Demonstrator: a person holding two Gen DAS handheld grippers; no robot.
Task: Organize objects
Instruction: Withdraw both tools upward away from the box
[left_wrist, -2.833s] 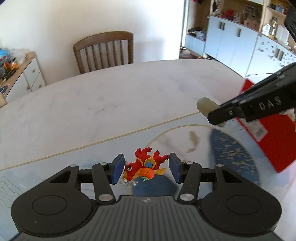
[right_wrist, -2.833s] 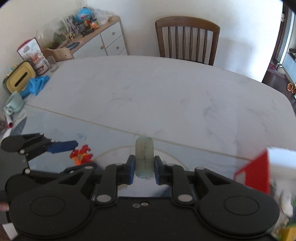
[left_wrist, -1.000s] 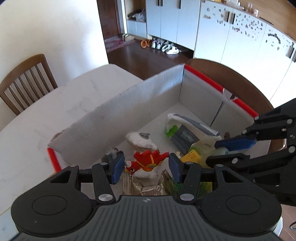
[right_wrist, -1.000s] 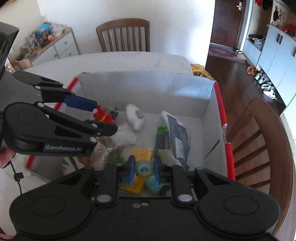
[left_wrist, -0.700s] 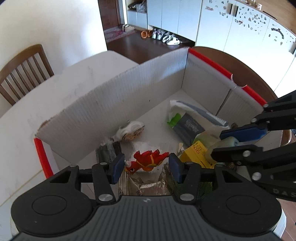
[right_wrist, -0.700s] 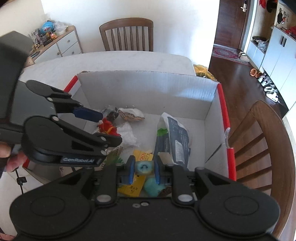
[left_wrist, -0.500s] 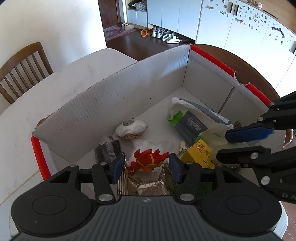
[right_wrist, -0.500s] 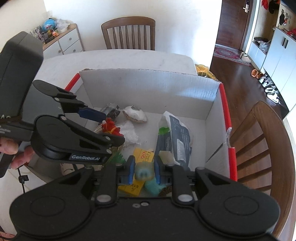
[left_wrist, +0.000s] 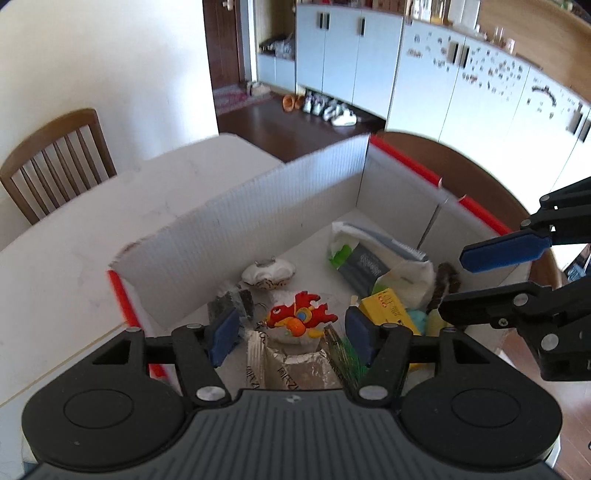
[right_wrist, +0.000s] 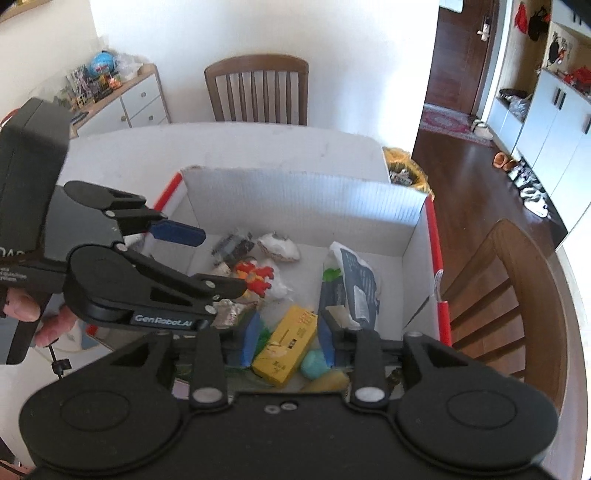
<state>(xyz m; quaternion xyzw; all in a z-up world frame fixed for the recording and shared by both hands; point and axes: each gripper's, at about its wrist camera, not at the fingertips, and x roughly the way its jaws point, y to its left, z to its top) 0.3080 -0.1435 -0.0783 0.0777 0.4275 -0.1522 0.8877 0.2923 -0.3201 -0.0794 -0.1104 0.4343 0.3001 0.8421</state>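
Both of your grippers hang over the open cardboard box (left_wrist: 258, 206) with the red-edged rim, which sits at the end of the white table (left_wrist: 74, 258). Your left gripper (left_wrist: 291, 330) has its jaws opening, and the blue pads stand clear on either side of the red dragon toy (left_wrist: 299, 318); the toy lies loose on the crumpled white wrapping in the box, touching neither pad. From the right wrist view the same toy (right_wrist: 256, 277) shows just beyond the lower finger of your left gripper (right_wrist: 207, 258), beside a white shell-shaped piece (right_wrist: 279, 247). Your right gripper (right_wrist: 288, 339) is also opening its jaws, with nothing pressed between the pads; below the gap lie a yellow carton (right_wrist: 286, 345) and a teal lump (right_wrist: 314, 363), both resting on the pile. A dark blue and white packet (right_wrist: 351, 284) leans against the far right side of the box. Whether the pale cylinder is among the things under your right gripper, the views do not make clear. A wooden chair (right_wrist: 256, 88) stands behind the table.
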